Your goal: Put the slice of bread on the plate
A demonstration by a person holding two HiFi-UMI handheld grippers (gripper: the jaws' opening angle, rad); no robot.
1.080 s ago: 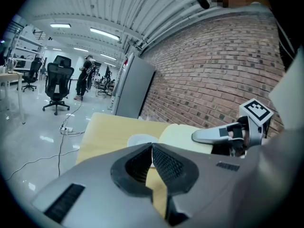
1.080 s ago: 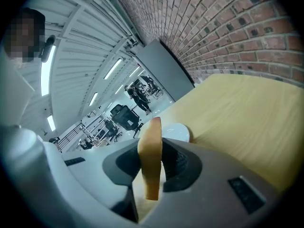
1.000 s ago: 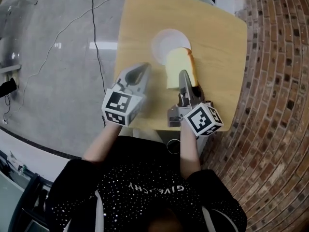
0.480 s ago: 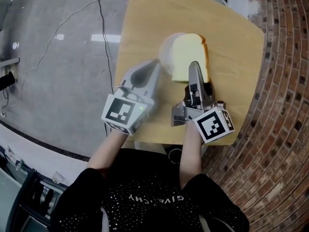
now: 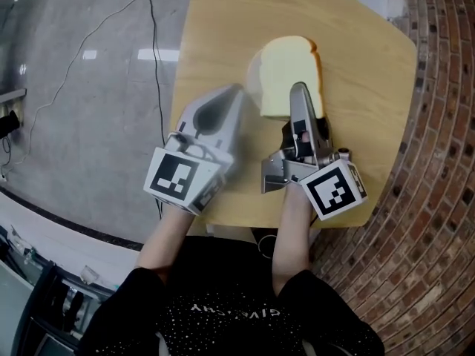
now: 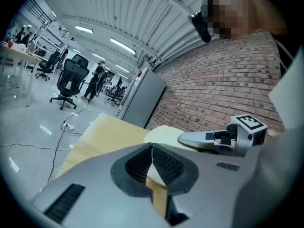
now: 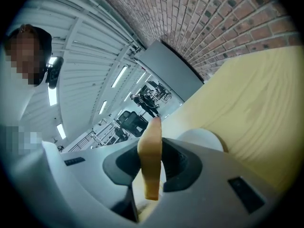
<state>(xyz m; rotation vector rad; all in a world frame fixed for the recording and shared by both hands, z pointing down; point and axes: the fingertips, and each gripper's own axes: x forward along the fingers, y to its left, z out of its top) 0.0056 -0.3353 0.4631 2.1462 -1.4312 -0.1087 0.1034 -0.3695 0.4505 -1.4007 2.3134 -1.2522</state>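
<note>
Holding the slice of bread over the plate with my right gripper
My right gripper is clamping the slice by its near edge. The slice is lying face up and covering most of the white plate on the wooden counter. I cannot tell whether it is touching the plate. My left gripper is hovering just beside the plate, jaws pressed together on nothing.

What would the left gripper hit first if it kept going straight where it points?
Probably the near rim of the white plate, just ahead of the left gripper; depth is unclear, it might touch the table first.
</note>
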